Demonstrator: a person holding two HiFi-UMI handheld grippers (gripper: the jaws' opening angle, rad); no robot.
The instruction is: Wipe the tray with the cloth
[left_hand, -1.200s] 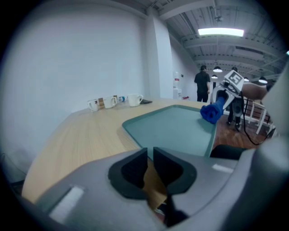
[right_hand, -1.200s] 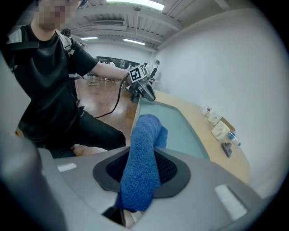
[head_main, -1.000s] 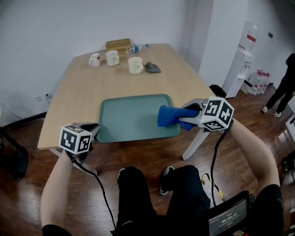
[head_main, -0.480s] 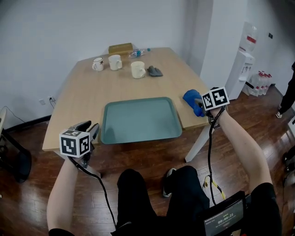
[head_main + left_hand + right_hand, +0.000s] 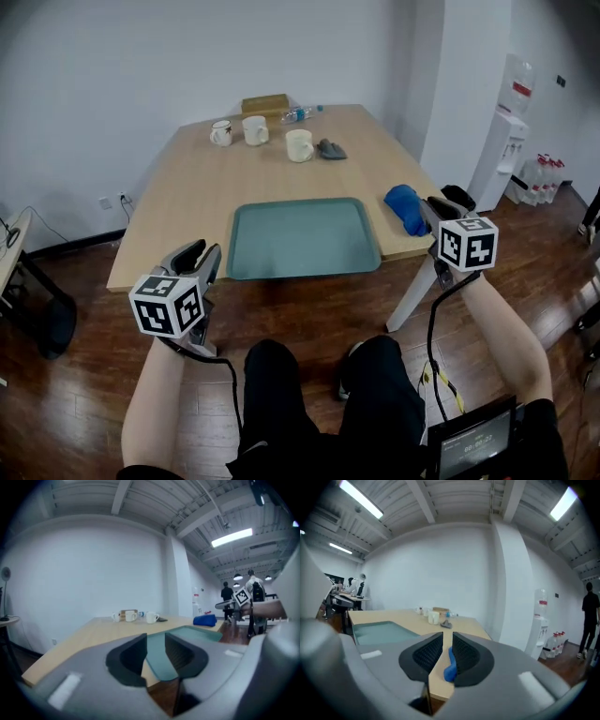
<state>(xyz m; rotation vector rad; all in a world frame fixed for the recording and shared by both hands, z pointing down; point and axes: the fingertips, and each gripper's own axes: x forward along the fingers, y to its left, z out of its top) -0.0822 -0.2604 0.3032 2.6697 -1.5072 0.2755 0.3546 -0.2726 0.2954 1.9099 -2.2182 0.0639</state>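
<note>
Hovering just off the near edge of the pale wooden table (image 5: 187, 187), left of the tray, the left gripper (image 5: 199, 255) shows its jaws a clear gap apart after just closing partway, with nothing between them. The right gripper (image 5: 439, 204) hangs off the table's right edge. Its jaws have just been closing to a narrow slit and grip nothing. Just past its tips the crumpled blue cloth (image 5: 406, 208) lies on the tabletop by that edge, free of the pads. The rectangular teal plastic tray (image 5: 302, 239) sits flat near the front edge, beside the cloth but apart from it. At the far end stand three white mugs (image 5: 255, 129), a small grey rag (image 5: 331, 149), a clear water bottle (image 5: 298, 113) and a brown cardboard box (image 5: 264, 103).
</note>
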